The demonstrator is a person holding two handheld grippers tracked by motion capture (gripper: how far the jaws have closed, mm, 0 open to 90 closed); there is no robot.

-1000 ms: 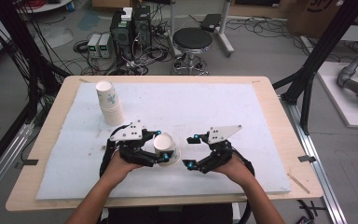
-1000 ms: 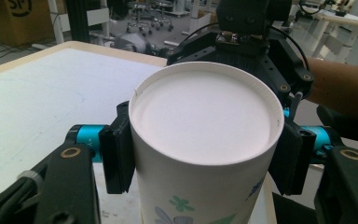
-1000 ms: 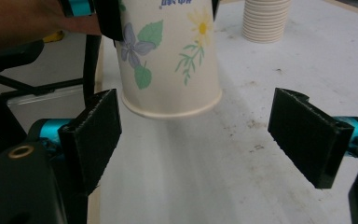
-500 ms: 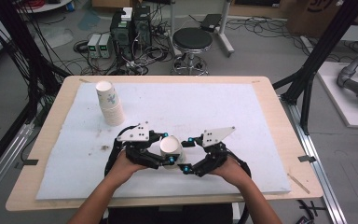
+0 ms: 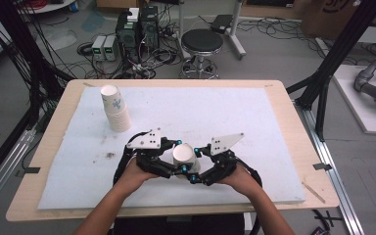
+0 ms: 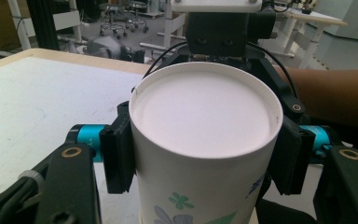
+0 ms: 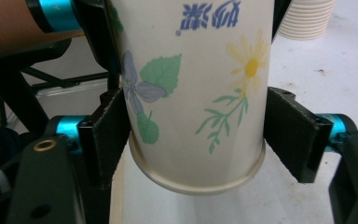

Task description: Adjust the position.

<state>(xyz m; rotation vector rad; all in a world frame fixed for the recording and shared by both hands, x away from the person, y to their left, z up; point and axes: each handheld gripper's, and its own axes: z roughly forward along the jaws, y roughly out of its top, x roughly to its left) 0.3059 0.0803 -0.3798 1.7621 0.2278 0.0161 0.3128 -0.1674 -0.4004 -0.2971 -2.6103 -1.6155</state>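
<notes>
Since the earlier frame the right gripper (image 5: 195, 176) has come in against the cup (image 5: 184, 155), and its jaws have just been closing, with the cup between them. The cup is upside down, base uppermost, held just above the pad (image 5: 274, 127) at the near middle of the table (image 5: 293, 107). The left gripper (image 5: 178, 169) is clamped near the base; the right gripper's pads (image 7: 106, 135) sit beside the rim end, one touching, the other (judging by the visible gap) not yet pressing. Two grips at opposite ends suggest a handover or pulling nested cups apart. A cup stack (image 5: 115, 108) stands well apart at the far left. Beyond the table: a stool (image 5: 202, 46), boxes (image 5: 137, 30) and cables on the floor.
</notes>
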